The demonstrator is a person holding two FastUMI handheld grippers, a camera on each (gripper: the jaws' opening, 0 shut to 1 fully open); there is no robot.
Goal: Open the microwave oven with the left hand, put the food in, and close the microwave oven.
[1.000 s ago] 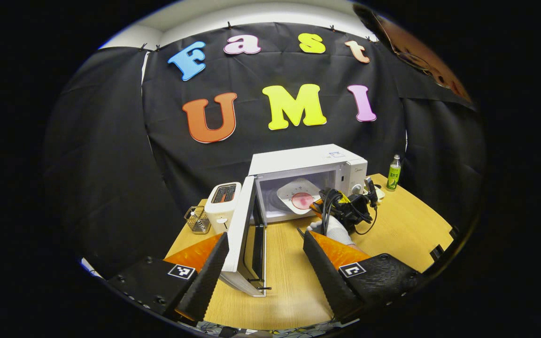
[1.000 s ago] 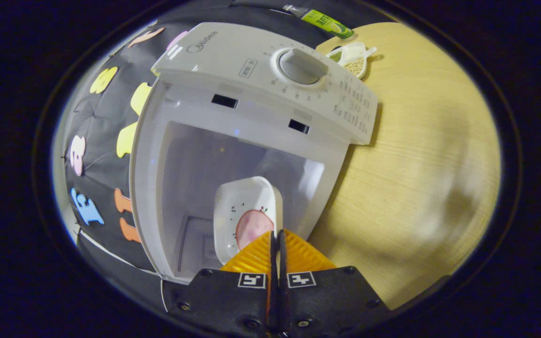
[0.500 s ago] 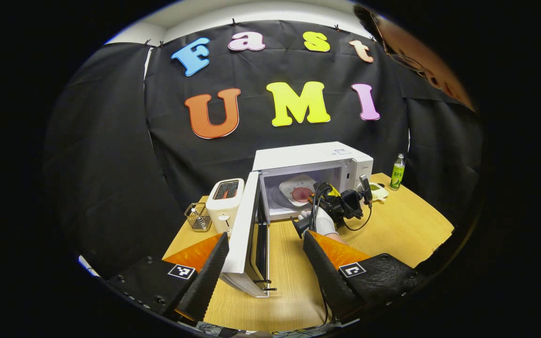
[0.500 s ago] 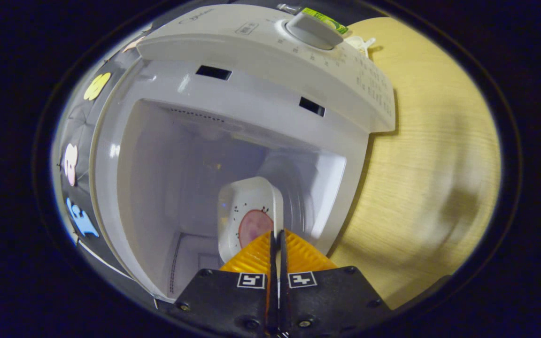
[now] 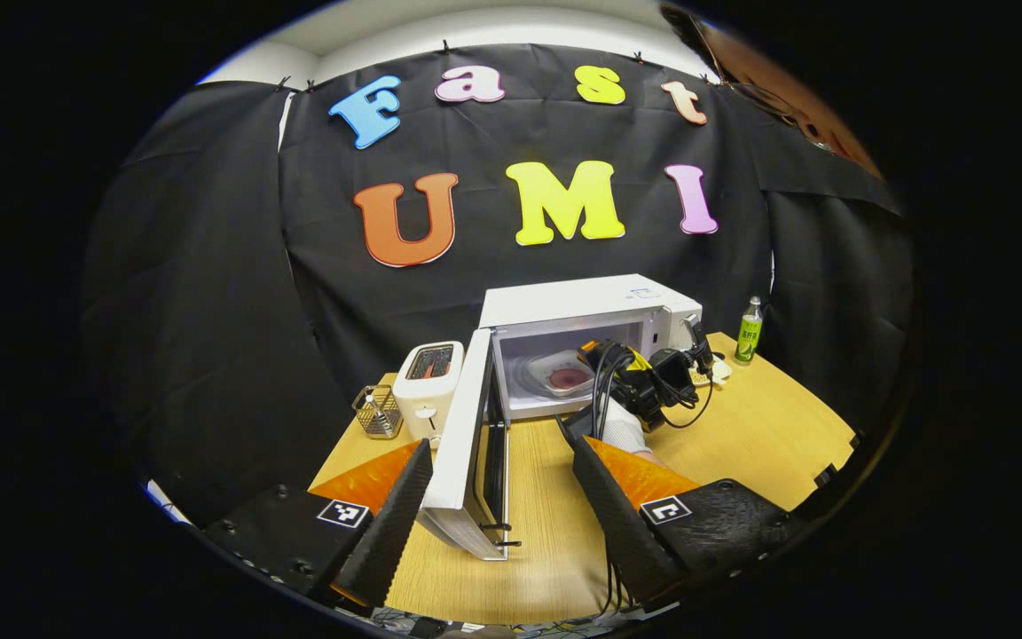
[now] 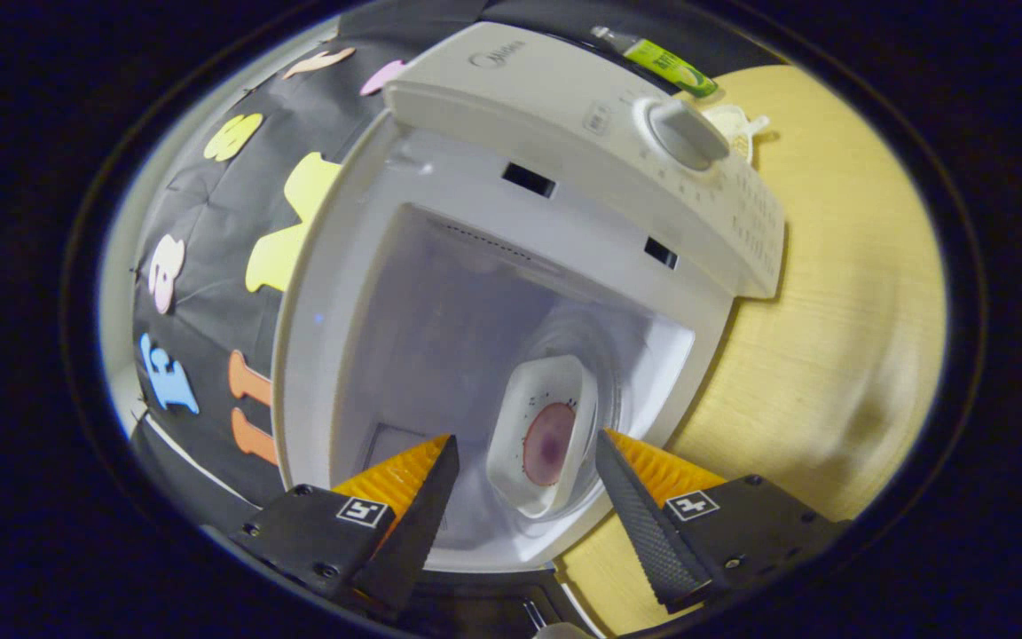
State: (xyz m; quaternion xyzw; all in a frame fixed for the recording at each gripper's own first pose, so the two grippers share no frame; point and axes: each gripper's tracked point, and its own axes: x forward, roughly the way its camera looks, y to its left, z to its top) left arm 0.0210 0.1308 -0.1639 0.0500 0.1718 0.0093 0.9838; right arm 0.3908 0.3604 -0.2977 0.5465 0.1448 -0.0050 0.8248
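Hiding part of the microwave (image 5: pixel 577 311) opening at three o'clock behind the right gripper (image 5: pixel 631 377) and gloved hand (image 5: pixel 624 428). Blurring the control-panel print (image 6: pixel 746 213). Leaving the wire basket (image 5: pixel 376 414) contents too small to tell.

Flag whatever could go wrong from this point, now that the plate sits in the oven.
1. The right gripper, open, brackets the plate at the cavity mouth; pulling out crooked could drag the plate.
2. The plate lies near the front edge of the microwave, so the closing door might clip it.
3. The right gripper's dangling cables could get caught when the door swings shut.
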